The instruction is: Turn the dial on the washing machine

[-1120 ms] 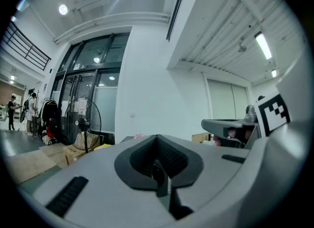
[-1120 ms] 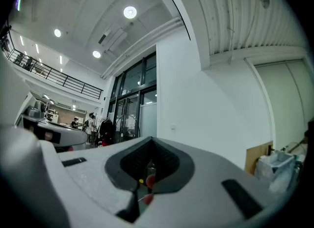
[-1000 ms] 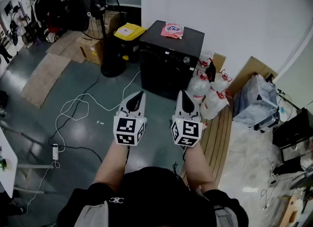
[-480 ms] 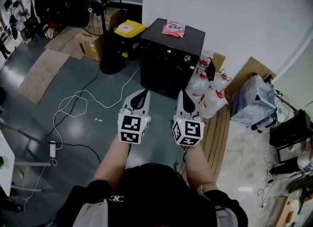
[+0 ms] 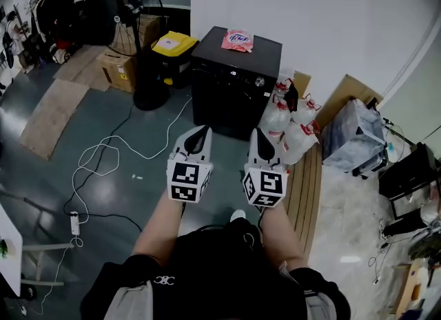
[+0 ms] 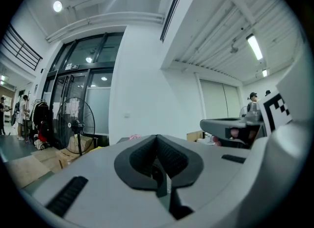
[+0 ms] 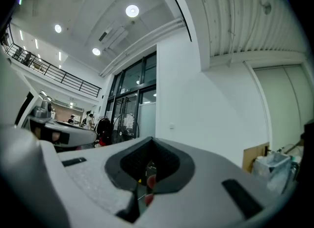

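A black washing machine [image 5: 234, 81] stands against the white wall, some way ahead of me. Its small round dial [image 5: 260, 82] sits at the right end of the front panel. A pink packet [image 5: 238, 39] lies on its top. Both grippers are held side by side in front of my body, well short of the machine. My left gripper [image 5: 200, 132] is shut with nothing in it, and its closed jaws fill the left gripper view [image 6: 158, 146]. My right gripper [image 5: 258, 136] is shut and empty too, its jaws pointing up at the wall in the right gripper view [image 7: 149, 148].
A standing fan [image 5: 131, 15], a yellow-lidded bin [image 5: 173, 44] and cardboard boxes [image 5: 117, 70] stand left of the machine. Tied white plastic bags [image 5: 289, 122] lean at its right, beside wooden boards [image 5: 303, 187]. White cables [image 5: 103, 156] trail over the grey floor.
The view has moved slightly nearer the washing machine and shifted; the grippers stay side by side and shut. A shoe tip now shows below the grippers.
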Demonstrator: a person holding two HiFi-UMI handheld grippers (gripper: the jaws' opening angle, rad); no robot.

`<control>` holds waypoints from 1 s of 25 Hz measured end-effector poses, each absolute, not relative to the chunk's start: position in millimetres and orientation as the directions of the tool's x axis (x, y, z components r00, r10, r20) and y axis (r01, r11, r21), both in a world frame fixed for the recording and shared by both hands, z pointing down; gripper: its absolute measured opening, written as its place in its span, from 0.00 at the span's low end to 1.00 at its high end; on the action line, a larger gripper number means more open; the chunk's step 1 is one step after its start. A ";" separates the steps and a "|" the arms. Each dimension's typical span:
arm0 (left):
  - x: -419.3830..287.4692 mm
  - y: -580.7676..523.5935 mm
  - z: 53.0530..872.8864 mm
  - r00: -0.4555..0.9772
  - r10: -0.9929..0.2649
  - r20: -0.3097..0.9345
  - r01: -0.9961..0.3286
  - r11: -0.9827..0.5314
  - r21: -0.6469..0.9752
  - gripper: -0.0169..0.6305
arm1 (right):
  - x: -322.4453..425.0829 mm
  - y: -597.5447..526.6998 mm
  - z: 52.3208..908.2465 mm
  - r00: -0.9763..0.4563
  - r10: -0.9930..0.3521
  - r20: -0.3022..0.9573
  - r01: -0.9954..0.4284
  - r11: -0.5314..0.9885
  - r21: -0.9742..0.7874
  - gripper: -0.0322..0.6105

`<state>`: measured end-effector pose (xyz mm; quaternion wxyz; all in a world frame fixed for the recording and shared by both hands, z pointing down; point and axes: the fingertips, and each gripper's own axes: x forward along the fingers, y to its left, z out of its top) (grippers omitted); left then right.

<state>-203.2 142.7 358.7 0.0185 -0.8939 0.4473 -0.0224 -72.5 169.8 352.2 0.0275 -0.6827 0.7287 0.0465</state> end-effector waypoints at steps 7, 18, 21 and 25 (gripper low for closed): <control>-195.0 112.8 376.5 0.585 -0.810 0.033 -0.808 -0.586 -0.050 0.02 | -53.7 139.8 365.3 -0.042 -0.993 -0.114 -0.999 0.040 0.013 0.05; -114.6 -30.8 389.3 0.587 -0.809 0.037 -0.807 -0.588 -0.059 0.02 | 29.7 -9.9 382.9 -0.030 -0.994 -0.101 -1.000 0.031 -0.007 0.05; -82.8 -82.9 387.7 0.589 -0.806 0.048 -0.804 -0.591 -0.067 0.02 | 61.1 -62.9 381.9 -0.025 -0.995 -0.095 -1.000 0.026 -0.012 0.05; -40.5 -154.6 384.2 0.591 -0.804 0.062 -0.802 -0.594 -0.068 0.02 | 101.4 -134.0 379.8 -0.029 -0.996 -0.087 -0.999 0.030 -0.016 0.05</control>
